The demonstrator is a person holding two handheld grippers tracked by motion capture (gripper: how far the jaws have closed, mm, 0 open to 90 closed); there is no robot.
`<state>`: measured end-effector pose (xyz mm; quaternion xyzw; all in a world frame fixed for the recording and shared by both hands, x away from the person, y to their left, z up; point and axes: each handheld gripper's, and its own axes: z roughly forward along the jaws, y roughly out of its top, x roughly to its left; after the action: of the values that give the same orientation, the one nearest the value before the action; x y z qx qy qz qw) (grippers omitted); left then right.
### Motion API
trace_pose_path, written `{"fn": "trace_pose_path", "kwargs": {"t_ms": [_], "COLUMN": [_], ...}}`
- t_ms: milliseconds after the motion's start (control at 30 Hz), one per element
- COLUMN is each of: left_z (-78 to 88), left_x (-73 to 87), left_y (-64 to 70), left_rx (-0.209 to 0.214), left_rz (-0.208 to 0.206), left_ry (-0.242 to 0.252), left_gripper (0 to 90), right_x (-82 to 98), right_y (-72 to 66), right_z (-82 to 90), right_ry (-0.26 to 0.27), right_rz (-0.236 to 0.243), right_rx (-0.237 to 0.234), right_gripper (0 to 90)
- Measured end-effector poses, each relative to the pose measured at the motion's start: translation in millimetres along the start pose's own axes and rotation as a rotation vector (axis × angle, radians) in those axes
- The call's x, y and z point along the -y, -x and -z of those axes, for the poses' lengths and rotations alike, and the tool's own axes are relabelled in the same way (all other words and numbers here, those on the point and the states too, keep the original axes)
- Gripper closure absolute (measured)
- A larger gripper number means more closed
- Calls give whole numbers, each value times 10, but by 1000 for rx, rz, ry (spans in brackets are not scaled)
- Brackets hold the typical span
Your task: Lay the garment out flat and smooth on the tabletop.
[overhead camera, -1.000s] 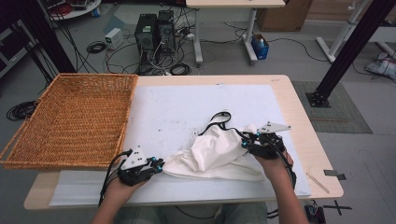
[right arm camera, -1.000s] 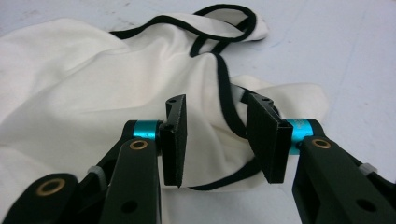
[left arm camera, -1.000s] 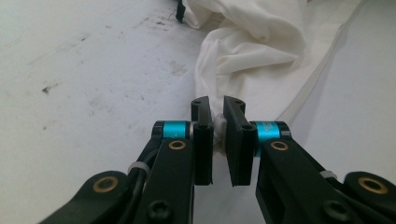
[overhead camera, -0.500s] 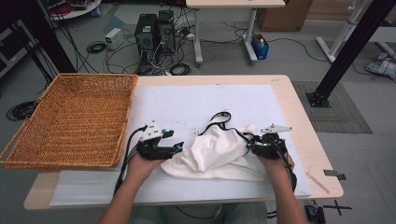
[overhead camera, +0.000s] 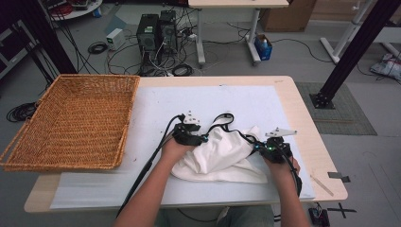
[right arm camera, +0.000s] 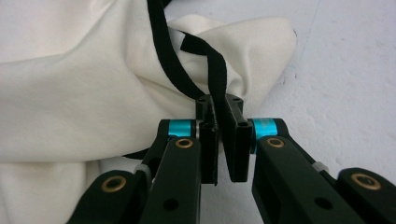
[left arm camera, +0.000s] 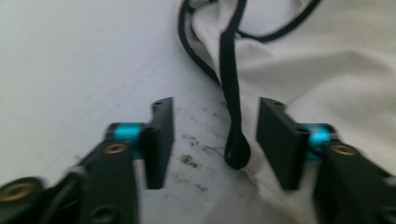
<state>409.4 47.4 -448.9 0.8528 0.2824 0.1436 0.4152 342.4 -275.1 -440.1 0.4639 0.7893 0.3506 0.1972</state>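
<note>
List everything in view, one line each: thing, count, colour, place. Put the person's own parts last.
Cloth: one, white, crumpled on the mat between the grippers.
Strap: black, on the cloth; one stretch is pinched by the right gripper, another lies between the left jaws.
Basket: one, tan wicker, left end of the table.
Mat: one, white, covering most of the table.
Table: one, light wood.
Computer towers: two, dark, on the floor beyond the table, among cables.
Left gripper: black with teal, at the cloth's left edge; jaws apart and just closing, not pressing the strap.
Right gripper: black with teal, at the cloth's right edge, shut on the strap.
Forearms: two, entering from the bottom.
</note>
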Motion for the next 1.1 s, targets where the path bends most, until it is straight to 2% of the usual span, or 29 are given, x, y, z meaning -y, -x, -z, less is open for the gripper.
{"fn": "trace_pose_path", "kwargs": {"t_ms": [33,100,133,200,267,333,400,433,467,500,533,567,600,667,733,767,800,833,900,967,1000,1033,1100], "left_z": [-23,-20,-8,53,140,295,476,598,669,669,794,905,973,1040,1065,1048,1031,1004,956,930,930,910,902], "left_x": [8,-8,-18,-30,-24,-6,32,65,88,88,134,179,215,263,319,347,357,364,362,355,355,346,340], "left_y": [38,126,145,134,101,39,-32,-78,-109,-109,-165,-206,-238,-269,-299,-308,-309,-295,-263,-232,-232,-200,-178], "left_rx": [-1,3,0,-3,-17,-31,-54,-82,-93,-93,-112,-152,-164,-189,-176,-141,-123,-112,-106,-102,-102,-96,-93], "left_rz": [-42,-139,-169,-190,-192,-166,-117,-89,-73,-73,-52,-35,-15,0,36,64,73,77,80,83,83,83,80], "left_ry": [-20,-30,-40,-71,-71,-37,12,36,46,46,60,74,85,92,107,118,114,106,98,106,106,113,121], "left_gripper": [614,801,844,861,865,865,865,865,865,865,865,865,865,864,846,787,697,648,495,447,428,420,381], "right_x": [-9,-39,-73,-152,-239,-369,-477,-541,-625,-678,-792,-851,-908,-1059,-1116,-1114,-1089,-1061,-949,-817,-817,-648,-515], "right_y": [-5,-27,-39,-51,-50,-48,-47,-51,-57,-61,-80,-91,-108,-179,-235,-246,-251,-246,-207,-152,-152,-108,-100], "right_z": [15,49,81,140,194,253,283,293,297,296,287,279,268,213,139,106,50,23,-2,11,11,32,36], "right_ry": [5,9,17,29,47,72,90,99,109,115,128,134,139,131,107,90,50,33,16,5,5,-6,-22], "right_rz": [0,7,21,31,36,39,46,50,55,61,69,78,87,132,166,176,185,184,165,131,131,97,76], "right_rx": [-3,1,5,13,17,25,27,30,31,32,33,37,40,56,66,74,91,97,97,91,91,61,43], "right_gripper": [877,880,881,882,883,883,883,883,883,883,883,883,883,882,873,840,768,709,671,628,628,605,561]}}
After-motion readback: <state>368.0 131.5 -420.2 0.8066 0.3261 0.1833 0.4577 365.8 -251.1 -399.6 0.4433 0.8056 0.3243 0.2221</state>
